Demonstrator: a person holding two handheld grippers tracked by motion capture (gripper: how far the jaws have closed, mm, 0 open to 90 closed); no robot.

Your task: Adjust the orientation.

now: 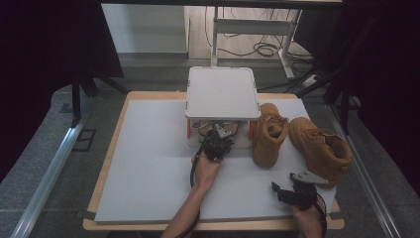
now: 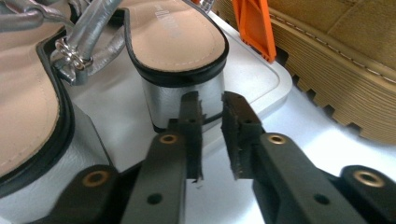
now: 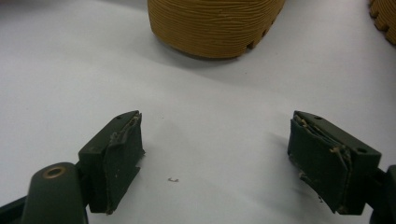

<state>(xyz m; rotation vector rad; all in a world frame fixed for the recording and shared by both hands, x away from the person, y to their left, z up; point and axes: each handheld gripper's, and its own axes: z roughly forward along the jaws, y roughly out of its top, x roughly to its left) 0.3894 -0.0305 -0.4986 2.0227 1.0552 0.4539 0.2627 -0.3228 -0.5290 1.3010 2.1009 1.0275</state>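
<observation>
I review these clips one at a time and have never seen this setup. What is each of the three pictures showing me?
A person works at a table with a hand-held gripper in each hand. The high view looks down from above; each of the other two looks along one gripper's jaws. The left hand-held gripper reaches under a small white shelf, its jaws nearly closed just short of a silver sandal's heel, holding nothing. The right hand-held gripper rests open near two tan boots.
</observation>
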